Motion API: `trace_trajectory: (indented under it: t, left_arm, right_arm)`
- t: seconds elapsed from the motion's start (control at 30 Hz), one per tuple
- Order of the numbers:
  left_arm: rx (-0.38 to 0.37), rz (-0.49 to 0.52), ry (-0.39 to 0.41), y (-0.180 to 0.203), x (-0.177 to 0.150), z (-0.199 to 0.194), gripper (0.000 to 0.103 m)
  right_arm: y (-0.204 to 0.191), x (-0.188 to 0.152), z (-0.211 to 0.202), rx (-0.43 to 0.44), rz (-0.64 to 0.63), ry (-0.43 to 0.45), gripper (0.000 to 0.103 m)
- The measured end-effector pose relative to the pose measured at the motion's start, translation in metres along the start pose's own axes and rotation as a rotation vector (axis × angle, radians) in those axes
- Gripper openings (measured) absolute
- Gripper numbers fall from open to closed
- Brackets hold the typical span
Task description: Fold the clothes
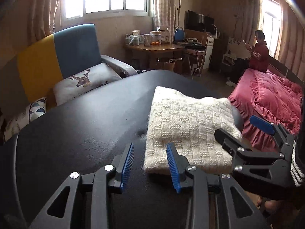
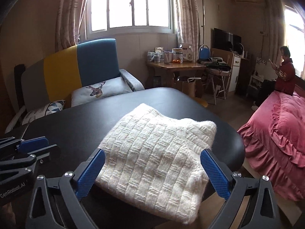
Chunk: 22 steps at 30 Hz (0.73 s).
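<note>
Although it is bulky, the cream knitted garment (image 2: 154, 162) is judged light, soft and limp, with a fuzzy, grippy surface unlikely to slip between ribbed pads. It is seen lying as a thick, roughly square, layered bundle on the black table (image 1: 80, 129), at the near right corner, with one corner hanging past the near edge. A basket-weave pattern of raised blocks is shown across its top, and the stacked folds are visible along its sides. Whether more folding is wanted cannot be settled from this.

The right gripper (image 2: 152, 173) is held wide apart, its blue pads on either side of the bundle's near part without clamping it. The left gripper (image 1: 150, 164) is also held apart and empty, just beside the bundle's left edge. A hold is best taken at a folded edge or corner, all layers pinched together, since single layers are expected to sag and stretch. The tabletop is smooth, matte and round-edged.
</note>
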<state>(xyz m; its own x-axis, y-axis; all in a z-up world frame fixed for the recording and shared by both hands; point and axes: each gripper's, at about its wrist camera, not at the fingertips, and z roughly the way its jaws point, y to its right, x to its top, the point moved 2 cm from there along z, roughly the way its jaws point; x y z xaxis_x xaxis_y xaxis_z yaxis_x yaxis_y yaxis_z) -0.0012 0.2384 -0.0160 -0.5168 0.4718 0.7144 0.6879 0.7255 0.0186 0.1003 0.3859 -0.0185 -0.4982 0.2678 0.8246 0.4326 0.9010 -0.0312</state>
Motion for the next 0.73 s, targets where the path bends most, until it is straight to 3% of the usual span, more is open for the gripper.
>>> trace_trajectory:
  t: [0.1,0.23,0.43,0.73]
  left_arm:
    - [0.037,-0.010,0.011,-0.002,0.001,-0.014,0.027]
    - [0.058,-0.003,0.037,-0.001,0.003,-0.028,0.029]
    - [0.022,0.024,0.050,0.006,0.006,-0.035,0.029]
    - [-0.016,-0.041,0.024,0.003,0.007,-0.032,0.028]
  right_arm:
    - [-0.004,0.000,-0.002,0.030,-0.004,-0.002,0.101]
    - [-0.002,-0.001,-0.004,0.060,0.001,-0.001,0.101]
    - [-0.004,-0.007,0.000,0.080,-0.010,-0.019,0.101]
    - [0.000,-0.012,0.010,0.084,-0.008,-0.047,0.102]
